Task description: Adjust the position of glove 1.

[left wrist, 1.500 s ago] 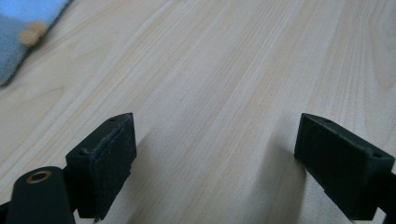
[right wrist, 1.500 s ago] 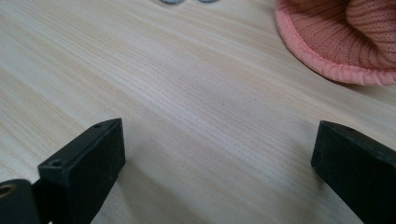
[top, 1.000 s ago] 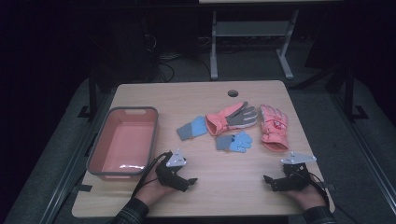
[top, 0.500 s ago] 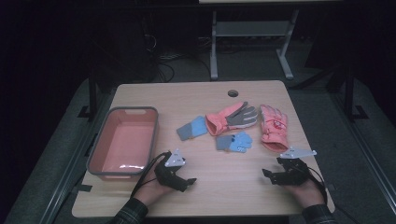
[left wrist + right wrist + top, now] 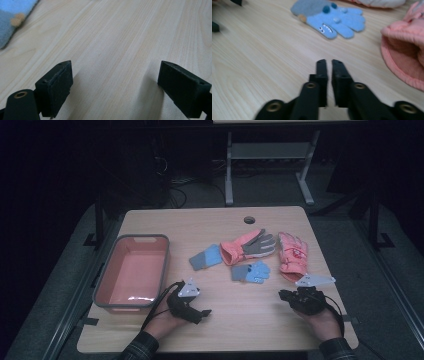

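— Count on the tabletop (image 5: 215, 222), please.

— Four gloves and one tray. Two gloves are small and blue with grey cuffs: one blue glove (image 5: 206, 257) lies near the middle, the second blue glove (image 5: 251, 271) just right of it and nearer the person. Two are larger and pink: a pink glove with a grey palm (image 5: 248, 245) lies between the blue pair and the far edge, and a plain pink glove (image 5: 292, 254) lies at the right, close beside it. The pink tray (image 5: 132, 272), grey-rimmed, stands at the left.

— Hand-held grippers?

— Two, both low over the near edge. The left hand-held gripper (image 5: 195, 311) has its jaws wide apart over bare wood, holding nothing. The right hand-held gripper (image 5: 327, 63) has its jaws together but for a thin slit, nothing between them; it points at the second blue glove, with the plain pink glove's cuff to its right.
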